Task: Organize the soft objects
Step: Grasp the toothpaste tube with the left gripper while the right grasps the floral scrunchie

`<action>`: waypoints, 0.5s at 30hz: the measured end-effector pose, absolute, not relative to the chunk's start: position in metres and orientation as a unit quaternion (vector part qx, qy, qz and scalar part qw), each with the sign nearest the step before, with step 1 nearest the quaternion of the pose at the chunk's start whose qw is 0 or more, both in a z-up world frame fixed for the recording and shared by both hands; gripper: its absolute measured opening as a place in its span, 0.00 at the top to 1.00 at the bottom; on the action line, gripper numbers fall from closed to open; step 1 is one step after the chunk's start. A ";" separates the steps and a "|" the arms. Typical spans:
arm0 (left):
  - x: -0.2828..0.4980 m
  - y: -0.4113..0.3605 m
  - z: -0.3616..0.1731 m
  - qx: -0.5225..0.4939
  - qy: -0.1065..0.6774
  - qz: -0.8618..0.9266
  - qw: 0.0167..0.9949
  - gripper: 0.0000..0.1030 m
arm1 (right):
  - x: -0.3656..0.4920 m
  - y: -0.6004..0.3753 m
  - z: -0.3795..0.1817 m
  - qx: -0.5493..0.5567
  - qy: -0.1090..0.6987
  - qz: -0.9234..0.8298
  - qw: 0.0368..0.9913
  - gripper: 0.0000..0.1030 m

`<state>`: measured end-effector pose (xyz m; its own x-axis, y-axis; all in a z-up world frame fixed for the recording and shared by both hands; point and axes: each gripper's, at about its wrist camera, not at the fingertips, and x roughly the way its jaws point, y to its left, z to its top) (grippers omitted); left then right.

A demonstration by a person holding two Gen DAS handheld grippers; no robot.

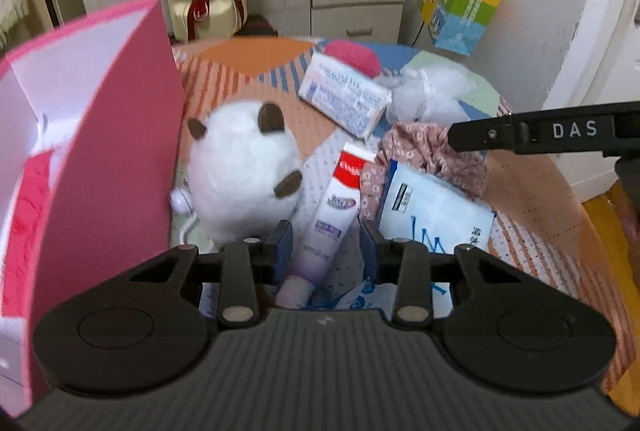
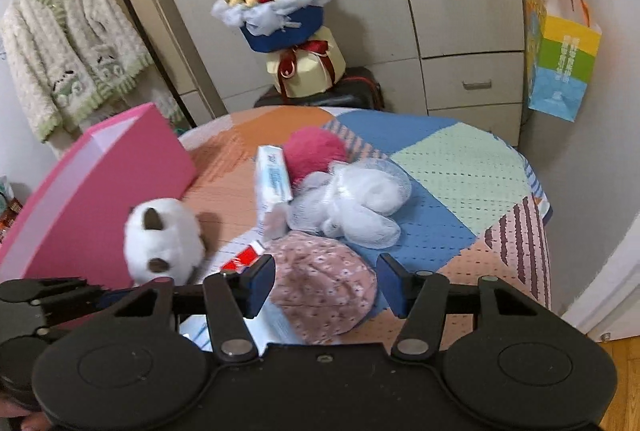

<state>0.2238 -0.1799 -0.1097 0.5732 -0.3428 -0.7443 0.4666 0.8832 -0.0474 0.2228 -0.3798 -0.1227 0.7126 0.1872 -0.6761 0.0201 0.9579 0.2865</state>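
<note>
Left tool point(image 1: 326, 245) wide around tube point(image 1: 334, 209), right tool point(image 2: 326, 283) wide over floral cloth point(image 2: 324, 287), cardigan point(image 2: 68, 43) only in right view, blurred

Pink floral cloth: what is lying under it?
A blue-and-white packet pokes out from under the pink floral cloth, near the tube. How far the packet reaches underneath, and anything else beneath, is covered.

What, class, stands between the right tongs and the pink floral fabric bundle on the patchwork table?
Nothing visible. The right tongs stand open directly over the pink floral fabric bundle, which shows unobstructed between the fingers; the white mesh puff lies beyond it.
</note>
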 end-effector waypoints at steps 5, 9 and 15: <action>0.229 -0.179 -0.116 0.057 0.421 -0.226 0.877 0.65 | 0.235 -0.384 -0.139 0.145 0.393 0.045 0.907 0.40; 0.234 -0.181 -0.120 0.058 0.431 -0.241 0.868 0.65 | 0.238 -0.382 -0.148 0.149 0.407 0.060 0.899 0.33; 0.218 -0.204 -0.127 0.138 0.370 -0.227 0.890 0.65 | 0.240 -0.357 -0.153 0.085 0.416 0.085 0.901 0.11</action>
<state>0.2180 -0.2040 -0.1269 0.6232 -0.3024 -0.7212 0.5061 0.8590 0.0771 0.2396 -0.3568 -0.1534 0.6399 0.2249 -0.7349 -0.0829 0.9709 0.2249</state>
